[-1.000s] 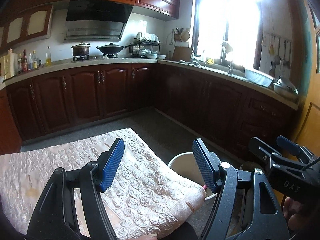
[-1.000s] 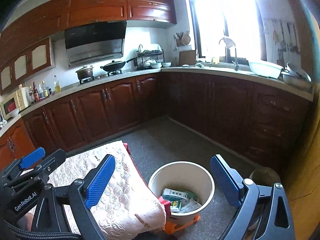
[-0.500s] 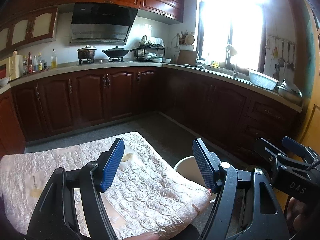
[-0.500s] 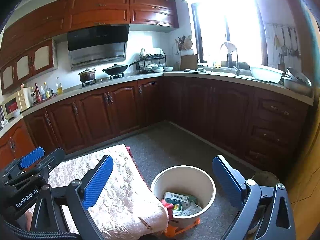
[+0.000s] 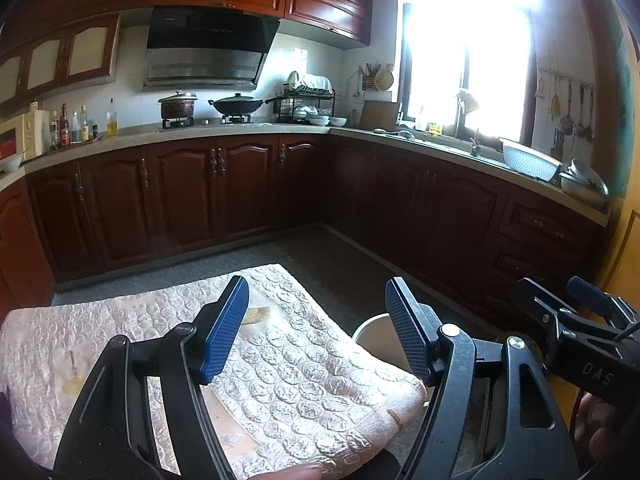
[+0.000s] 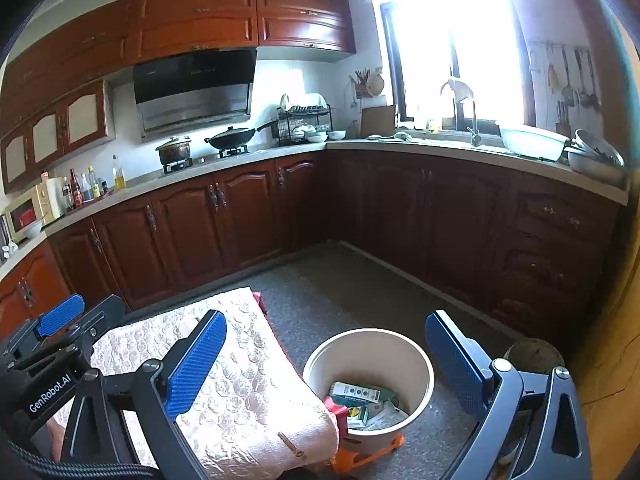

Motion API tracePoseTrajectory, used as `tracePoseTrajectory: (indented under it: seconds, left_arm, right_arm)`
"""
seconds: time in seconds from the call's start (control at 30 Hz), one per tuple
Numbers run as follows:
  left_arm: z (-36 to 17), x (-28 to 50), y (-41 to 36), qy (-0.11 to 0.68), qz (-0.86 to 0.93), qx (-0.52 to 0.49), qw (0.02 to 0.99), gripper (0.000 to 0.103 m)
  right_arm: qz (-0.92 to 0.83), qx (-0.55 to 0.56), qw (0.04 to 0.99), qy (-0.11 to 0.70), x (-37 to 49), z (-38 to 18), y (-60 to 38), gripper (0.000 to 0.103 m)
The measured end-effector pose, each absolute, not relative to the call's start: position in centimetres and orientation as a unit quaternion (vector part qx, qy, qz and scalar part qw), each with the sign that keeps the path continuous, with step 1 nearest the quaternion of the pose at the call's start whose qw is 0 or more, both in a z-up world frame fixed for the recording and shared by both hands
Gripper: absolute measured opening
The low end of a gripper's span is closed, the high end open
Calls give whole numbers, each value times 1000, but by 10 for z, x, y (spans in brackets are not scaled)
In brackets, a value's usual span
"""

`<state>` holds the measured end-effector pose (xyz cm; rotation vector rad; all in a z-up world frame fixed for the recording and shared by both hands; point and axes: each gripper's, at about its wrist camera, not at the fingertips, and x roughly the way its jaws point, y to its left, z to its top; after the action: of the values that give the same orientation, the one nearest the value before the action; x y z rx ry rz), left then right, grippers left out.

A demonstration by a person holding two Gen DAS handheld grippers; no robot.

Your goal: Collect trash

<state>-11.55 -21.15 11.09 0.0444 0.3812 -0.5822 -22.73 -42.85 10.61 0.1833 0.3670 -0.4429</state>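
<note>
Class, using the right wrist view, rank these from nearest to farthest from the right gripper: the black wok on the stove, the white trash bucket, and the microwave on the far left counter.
From the right gripper:
1. White trash bucket, on the floor just ahead, between the fingers.
2. Microwave, on the left counter.
3. Black wok, on the stove at the back wall.

Black tool (image 5: 316, 332), blue fingertips (image 5: 224, 328)

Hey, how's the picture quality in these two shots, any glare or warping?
Left wrist view: the window is blown out white, and the counter edge bows from fisheye. Right wrist view: same window glare, dark corners, yet the bin and its trash read sharp.
</note>
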Motion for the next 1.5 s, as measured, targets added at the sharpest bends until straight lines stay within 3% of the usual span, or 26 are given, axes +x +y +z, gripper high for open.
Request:
tracePoseTrajectory:
  seconds: [0.2, 0.33, 0.87, 1.5]
  left_arm:
    - [110, -114, -211, 190, -282, 16, 940, 70]
    - [110, -113, -211, 189, -276, 22, 942, 79]
    - [105, -112, -218, 185, -255, 66, 947, 80]
    - [106, -111, -210, 187, -277, 36, 942, 80]
  right_arm:
    - [-218, 93, 954, 182, -227, 107, -431, 99]
    - [-218, 93, 954, 183, -227, 107, -432, 99]
    - [-217, 96, 953, 189, -224, 106, -437, 99]
    - [-217, 96, 953, 191, -223, 105, -438, 99]
